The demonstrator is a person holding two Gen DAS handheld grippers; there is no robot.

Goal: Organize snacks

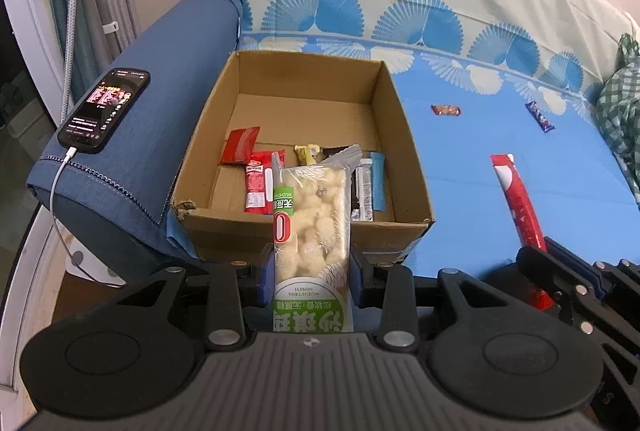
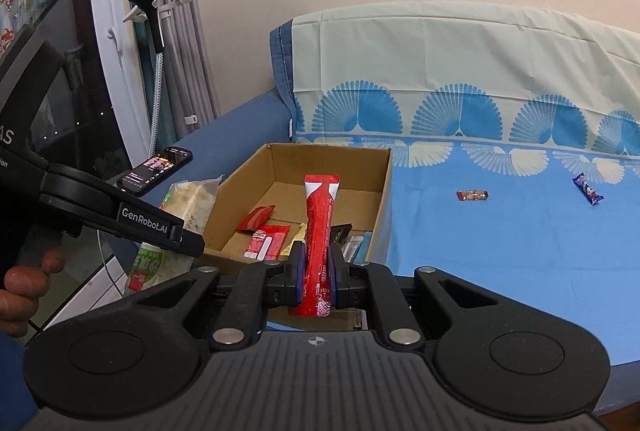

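Left gripper (image 1: 312, 271): pinched the pale puffed-snack packet (image 1: 310, 223), held at lower centre of the frame, in front of the box.
Right gripper (image 2: 316, 271): clamped tight on the long red stick packet (image 2: 319, 231), centre frame.
Cardboard box (image 1: 404, 135): centre, held several small snacks.
Brown candy (image 1: 445, 110), purple candy (image 1: 540, 116): upper right on the blue sheet (image 1: 480, 171).
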